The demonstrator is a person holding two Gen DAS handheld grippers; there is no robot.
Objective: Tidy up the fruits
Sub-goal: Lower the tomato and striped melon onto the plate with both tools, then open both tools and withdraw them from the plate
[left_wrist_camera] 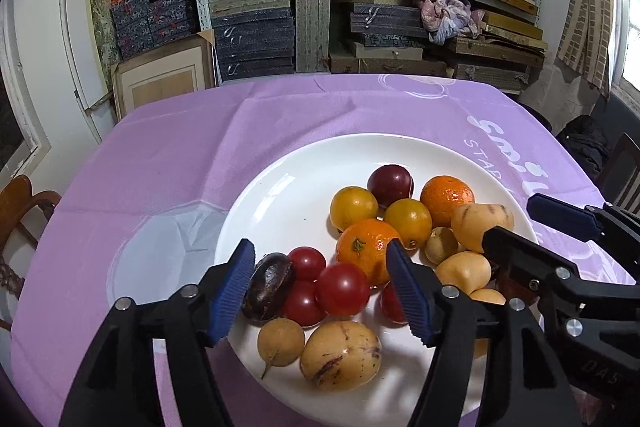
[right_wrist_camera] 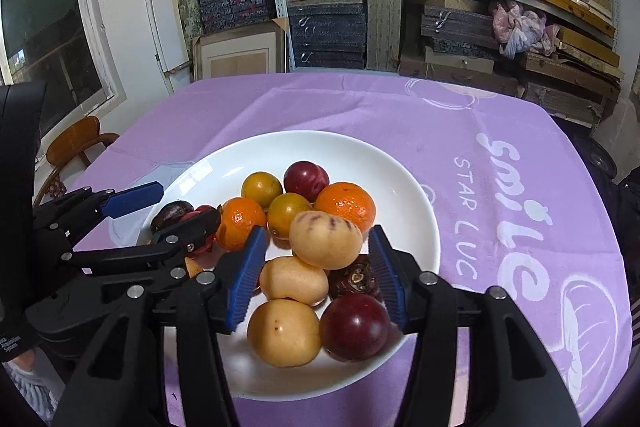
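Note:
A white plate (left_wrist_camera: 280,195) on a purple cloth holds several fruits: red tomatoes (left_wrist_camera: 343,289), oranges (left_wrist_camera: 368,247), yellow plums (left_wrist_camera: 353,207), dark plums (left_wrist_camera: 390,185) and pale yellow melons (left_wrist_camera: 340,355). My left gripper (left_wrist_camera: 324,291) is open over the plate's near left side, its jaws either side of the tomatoes. My right gripper (right_wrist_camera: 316,275) is open over the plate's (right_wrist_camera: 400,187) near right side, its jaws flanking pale melons (right_wrist_camera: 326,239) and a dark plum (right_wrist_camera: 355,327). Neither holds anything. Each gripper shows in the other's view.
The purple tablecloth (left_wrist_camera: 180,167) with white print covers the table. Shelves of stacked boxes (left_wrist_camera: 360,7) stand behind the table. A wooden chair (right_wrist_camera: 76,143) stands at the left. A window (right_wrist_camera: 48,27) is on the left wall.

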